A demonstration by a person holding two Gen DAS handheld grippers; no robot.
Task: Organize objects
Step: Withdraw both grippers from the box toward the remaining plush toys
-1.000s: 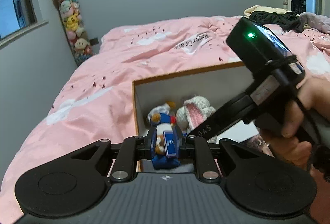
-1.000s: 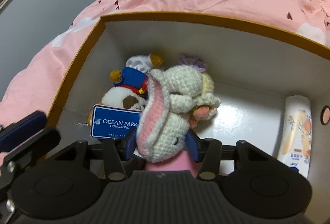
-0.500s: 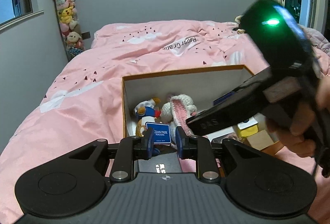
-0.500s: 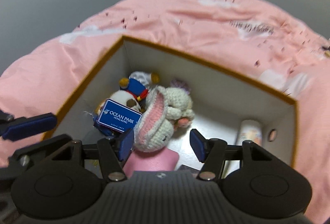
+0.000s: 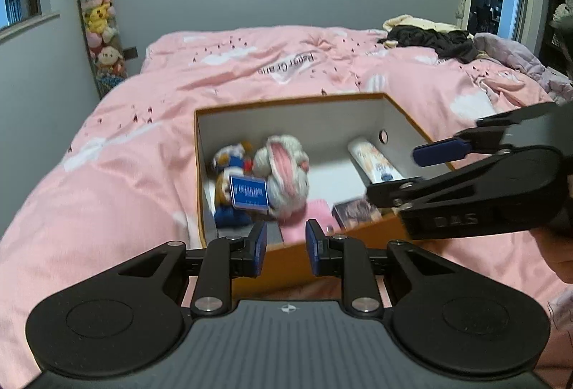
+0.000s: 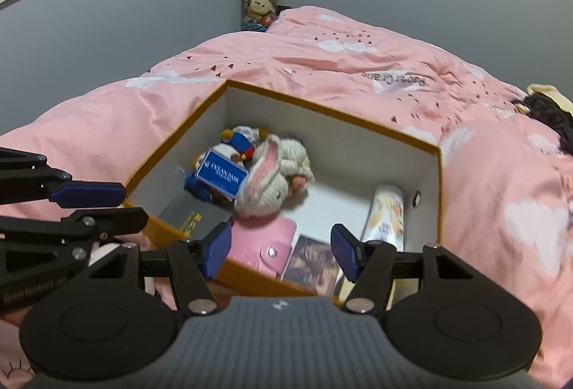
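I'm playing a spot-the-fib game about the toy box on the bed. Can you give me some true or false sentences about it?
1. The crochet bunny lies inside the box. True.
2. The right gripper is squeezing the bunny. False: its jaws are apart and empty.
3. The bed cover is green. False: it is pink.
4. A pink wallet is in the box. True.
5. The sailor plush has a blue tag. True.

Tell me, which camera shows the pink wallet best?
The right wrist view: the pink wallet shows its flap and snap button in the box. In the left wrist view it is only a blurred pink patch.
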